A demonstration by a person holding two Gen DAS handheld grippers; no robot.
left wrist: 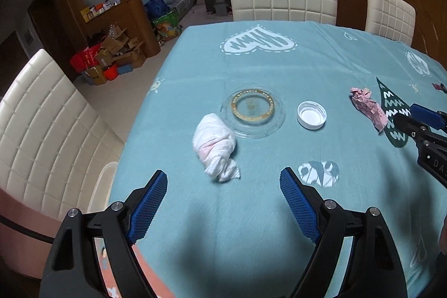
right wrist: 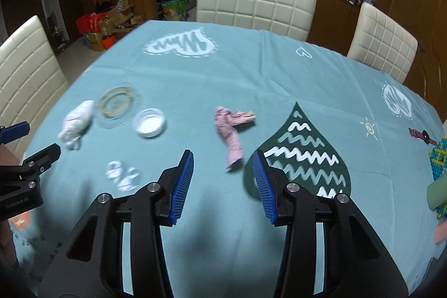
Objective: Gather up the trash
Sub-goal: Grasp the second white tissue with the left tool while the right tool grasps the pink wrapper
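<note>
Trash is all still sitting on the table (left wrist: 195,228), so I'm basically at the start here, nothing collected as far as I can see. Going left to right: the white tissue wad (left wrist: 215,147) is lying just ahead of my left gripper (left wrist: 223,180), touching the edge of the glass dish (left wrist: 252,113). That gripper is hanging wide with nothing in it. Next the white cap (left wrist: 311,114) is sitting open side up, just beside the dish. Then the pink paper scrap (right wrist: 230,134) is lying near the dark teardrop print, right in front of my right gripper (right wrist: 223,166), which is standing at a narrower gap, empty, pads not touching it. I'm not seeing any bin in either view, so where this stuff is going I can't tell. Three pieces left, I'm guessing.
</note>
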